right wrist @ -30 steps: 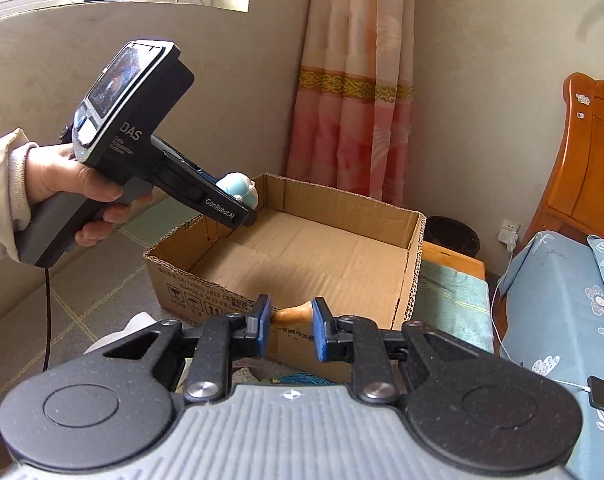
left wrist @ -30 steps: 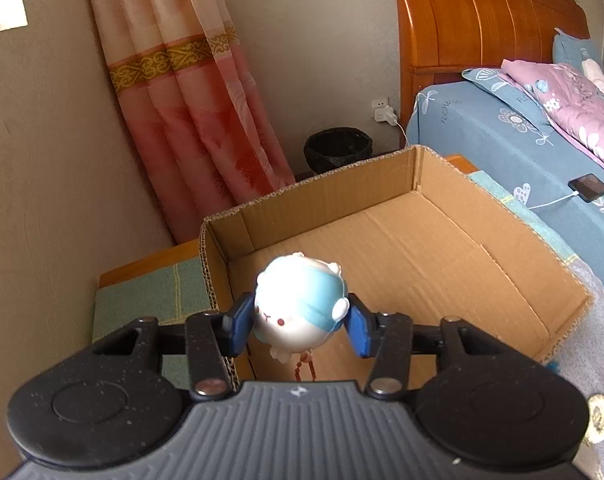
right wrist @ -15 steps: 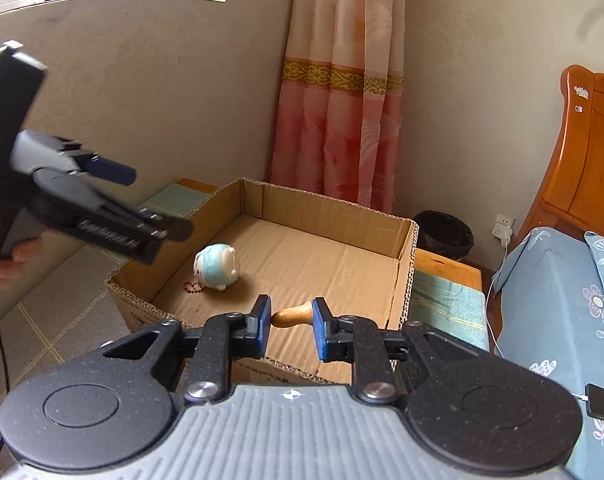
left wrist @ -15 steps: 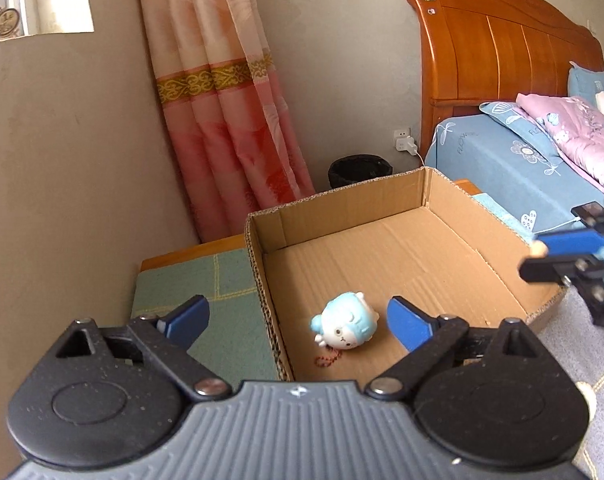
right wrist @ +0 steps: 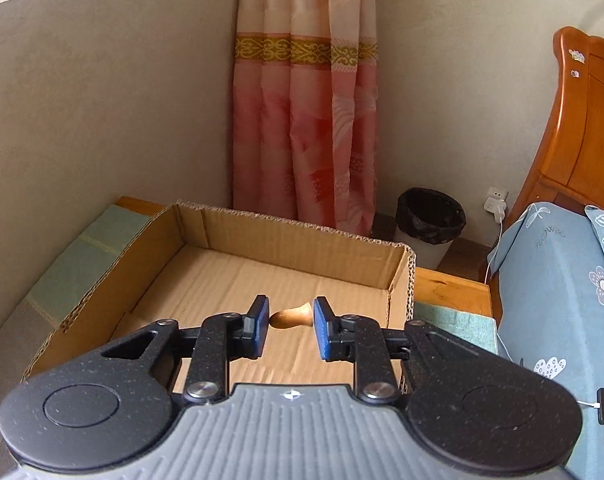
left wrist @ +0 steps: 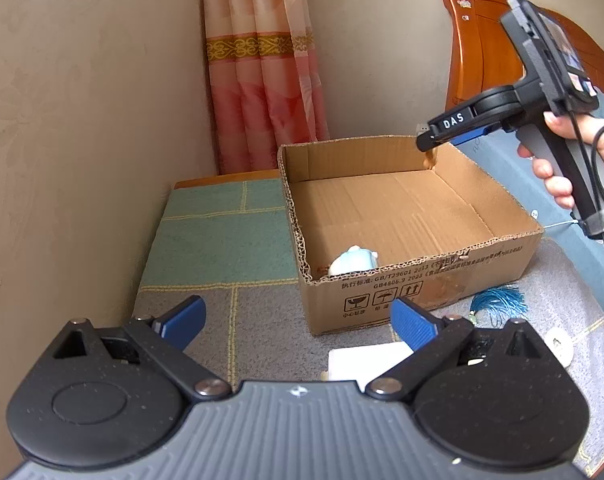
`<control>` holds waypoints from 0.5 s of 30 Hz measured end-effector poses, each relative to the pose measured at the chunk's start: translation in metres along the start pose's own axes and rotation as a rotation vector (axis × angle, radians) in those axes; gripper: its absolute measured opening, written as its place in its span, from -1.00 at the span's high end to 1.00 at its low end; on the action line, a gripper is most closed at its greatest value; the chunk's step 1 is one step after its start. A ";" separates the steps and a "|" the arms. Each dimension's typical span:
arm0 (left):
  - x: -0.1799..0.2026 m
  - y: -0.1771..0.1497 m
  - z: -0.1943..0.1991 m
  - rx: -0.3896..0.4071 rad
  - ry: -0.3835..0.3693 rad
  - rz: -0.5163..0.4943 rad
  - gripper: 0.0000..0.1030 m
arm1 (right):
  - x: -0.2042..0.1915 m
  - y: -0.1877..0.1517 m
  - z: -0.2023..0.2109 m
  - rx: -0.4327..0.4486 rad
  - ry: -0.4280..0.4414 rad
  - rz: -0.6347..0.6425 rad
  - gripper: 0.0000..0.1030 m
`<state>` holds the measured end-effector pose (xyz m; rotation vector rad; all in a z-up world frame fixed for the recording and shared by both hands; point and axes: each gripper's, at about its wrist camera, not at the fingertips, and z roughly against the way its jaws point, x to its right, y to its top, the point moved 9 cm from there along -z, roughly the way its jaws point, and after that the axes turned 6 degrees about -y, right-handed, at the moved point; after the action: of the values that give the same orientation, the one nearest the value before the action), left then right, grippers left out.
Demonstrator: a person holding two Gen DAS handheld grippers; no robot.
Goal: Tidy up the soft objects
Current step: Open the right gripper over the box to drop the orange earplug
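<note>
The left wrist camera looks from low behind its own fingers (left wrist: 181,318), facing the cardboard box (left wrist: 422,280) from just outside its near printed wall, with the curtain (left wrist: 261,80) beyond. The right wrist camera sits above the same cardboard box (right wrist: 302,236), close, angled down into it toward the curtain (right wrist: 302,100). Both views share the box, curtain and wooden headboard (left wrist: 486,52).
</note>
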<state>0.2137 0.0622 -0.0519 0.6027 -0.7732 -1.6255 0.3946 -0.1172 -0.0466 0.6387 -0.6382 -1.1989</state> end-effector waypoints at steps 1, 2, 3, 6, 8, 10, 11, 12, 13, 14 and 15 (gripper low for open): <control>-0.001 -0.002 0.002 -0.003 0.004 0.002 -0.92 | 0.001 0.002 -0.003 -0.007 -0.004 -0.012 -0.18; -0.001 -0.003 0.003 -0.001 0.002 0.000 -0.92 | 0.003 0.002 -0.005 -0.015 -0.009 -0.023 -0.70; 0.001 -0.005 0.004 0.003 -0.003 -0.002 -0.93 | 0.005 0.004 -0.004 -0.004 -0.016 -0.037 -0.90; 0.004 -0.008 0.005 0.004 -0.018 -0.008 -0.95 | 0.006 0.000 0.006 0.008 -0.001 -0.041 -0.98; 0.008 -0.010 0.005 -0.002 -0.026 -0.019 -0.95 | 0.006 -0.004 0.013 0.008 -0.018 -0.040 -0.99; 0.012 -0.012 0.006 0.001 -0.031 -0.031 -0.95 | 0.005 -0.010 0.021 -0.001 -0.017 -0.026 -0.99; 0.014 -0.013 0.007 0.000 -0.032 -0.034 -0.95 | 0.005 -0.013 0.026 0.001 -0.022 -0.020 -0.99; 0.015 -0.014 0.008 0.000 -0.033 -0.034 -0.95 | 0.005 -0.016 0.031 0.003 -0.032 -0.015 -1.00; 0.017 -0.014 0.010 0.002 -0.035 -0.034 -0.95 | 0.005 -0.020 0.036 0.002 -0.039 -0.010 -1.00; 0.018 -0.015 0.011 0.004 -0.037 -0.033 -0.96 | 0.005 -0.023 0.041 0.004 -0.043 -0.009 -1.00; 0.019 -0.016 0.012 0.005 -0.038 -0.033 -0.96 | 0.007 -0.028 0.047 0.009 -0.050 -0.011 -1.00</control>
<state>0.1911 0.0468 -0.0556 0.5926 -0.7987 -1.6696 0.3437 -0.1353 -0.0353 0.6219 -0.6830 -1.2263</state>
